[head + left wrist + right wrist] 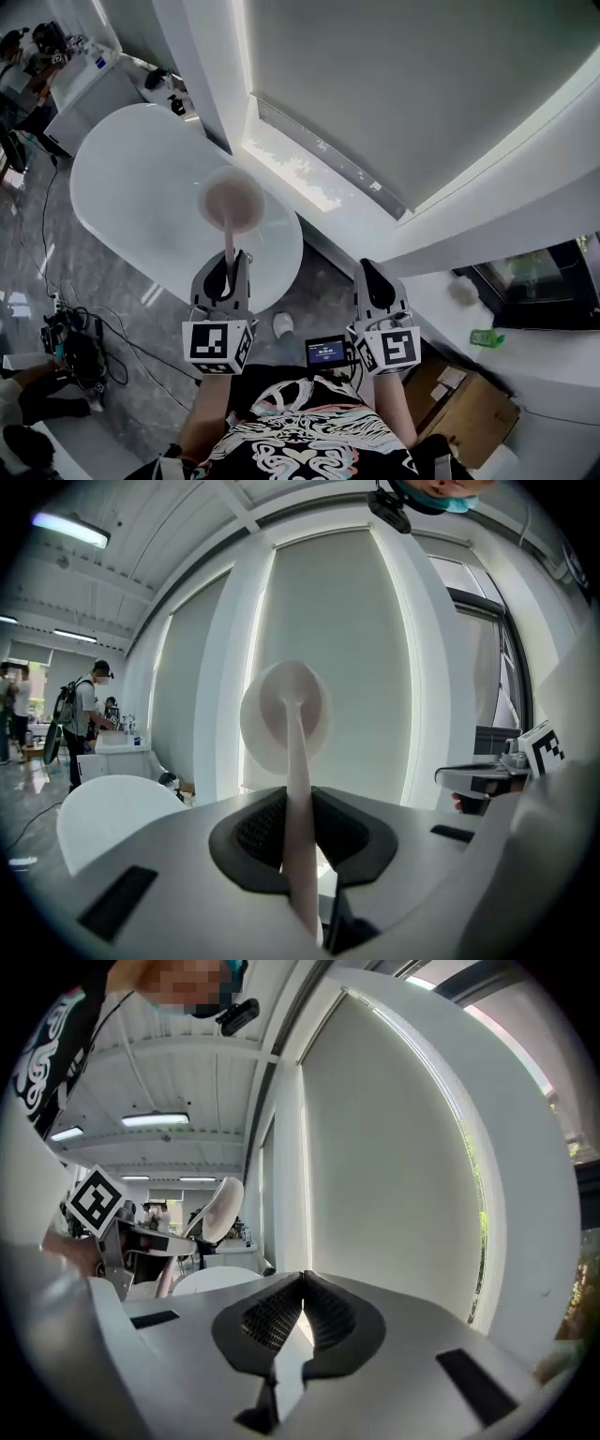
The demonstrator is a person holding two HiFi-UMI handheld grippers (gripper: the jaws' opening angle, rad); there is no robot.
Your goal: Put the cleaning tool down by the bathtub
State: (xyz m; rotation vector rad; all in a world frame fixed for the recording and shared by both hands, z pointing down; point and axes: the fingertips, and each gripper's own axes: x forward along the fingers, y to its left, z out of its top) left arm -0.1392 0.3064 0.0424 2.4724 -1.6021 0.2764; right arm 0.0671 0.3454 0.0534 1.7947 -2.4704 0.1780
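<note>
Our left tongs clamp the cleaning tool by its handle. It runs straight ahead along them, with its round head farthest from us, over the bathtub. Our right tongs are closed and empty.

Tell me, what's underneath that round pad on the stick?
Seen from the head view, the white bathtub lies below the cleaning tool, which the left gripper holds by its stick. The patch of tub directly behind the pad is covered.

Cleaning tool seemingly above the bathtub
</note>
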